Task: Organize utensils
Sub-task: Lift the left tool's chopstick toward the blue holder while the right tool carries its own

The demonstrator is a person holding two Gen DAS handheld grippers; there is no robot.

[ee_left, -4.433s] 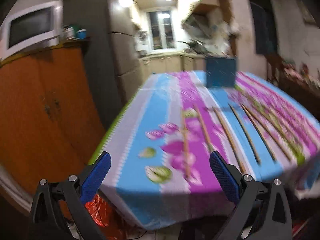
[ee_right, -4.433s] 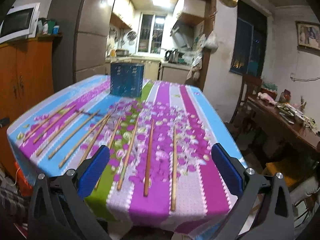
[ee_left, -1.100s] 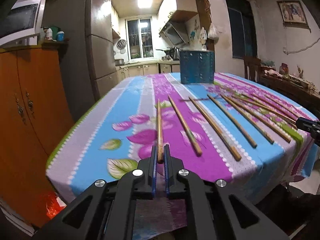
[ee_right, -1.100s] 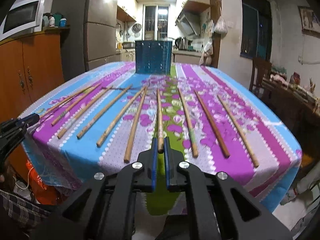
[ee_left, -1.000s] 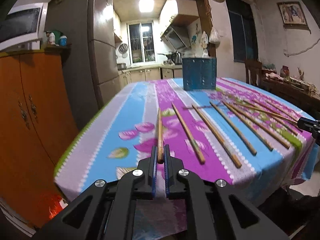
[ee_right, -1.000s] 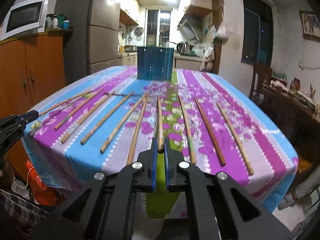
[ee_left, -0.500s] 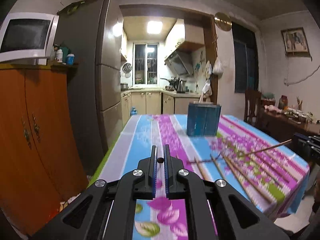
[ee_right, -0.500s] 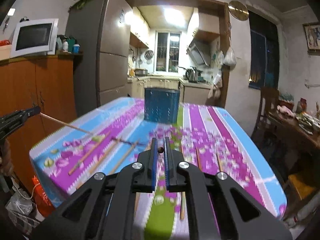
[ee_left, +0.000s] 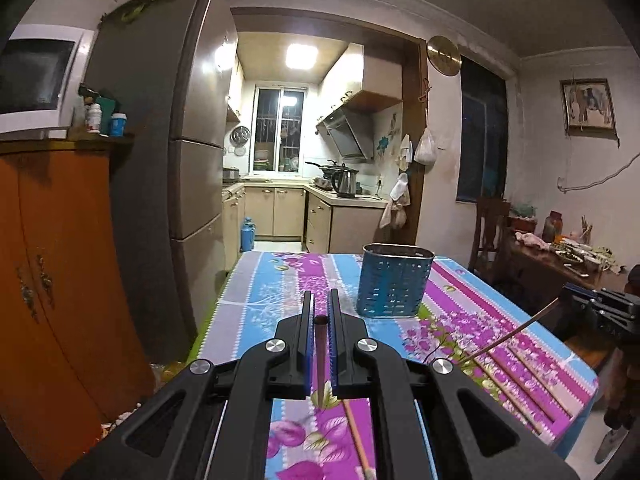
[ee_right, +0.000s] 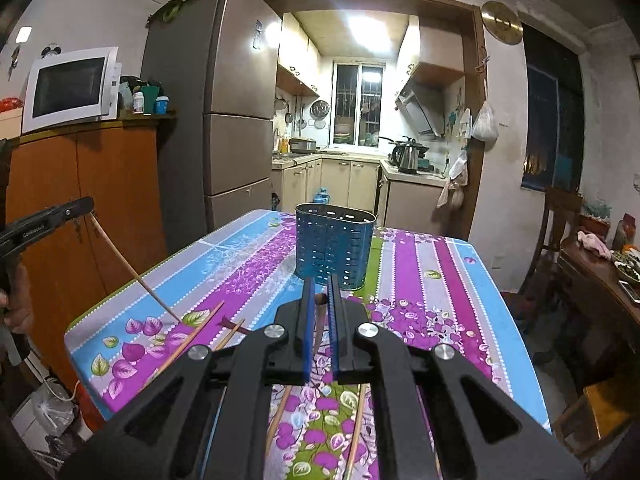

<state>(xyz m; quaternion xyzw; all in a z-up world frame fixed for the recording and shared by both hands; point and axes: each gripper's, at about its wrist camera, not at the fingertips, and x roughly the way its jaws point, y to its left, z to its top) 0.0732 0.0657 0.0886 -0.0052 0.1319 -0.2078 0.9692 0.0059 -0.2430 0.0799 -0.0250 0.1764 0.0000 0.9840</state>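
Note:
My left gripper [ee_left: 319, 300] is shut on a wooden chopstick [ee_left: 320, 344], held above the table and pointing down. My right gripper [ee_right: 321, 286] is shut on another chopstick [ee_right: 319, 322], also lifted. Each gripper shows in the other's view: the right one [ee_left: 568, 300] with its chopstick [ee_left: 516, 332], the left one [ee_right: 86, 204] with its chopstick [ee_right: 132, 272]. A blue perforated utensil holder [ee_left: 394, 280] stands upright on the table ahead; it also shows in the right wrist view [ee_right: 334, 246]. Several more chopsticks [ee_left: 516, 376] lie on the cloth [ee_right: 192, 336].
The table has a striped floral cloth [ee_right: 424, 280]. An orange cabinet [ee_left: 60, 260] with a microwave [ee_right: 70, 88] and a grey fridge [ee_left: 188, 168] stand at the left. A wooden side table [ee_right: 600, 280] and a chair [ee_left: 490, 228] stand at the right.
Both grippers, open 4.4 s ago, closed on a chopstick each and have lifted them off the table. The views have risen and tilted up, and the holder is nearer.

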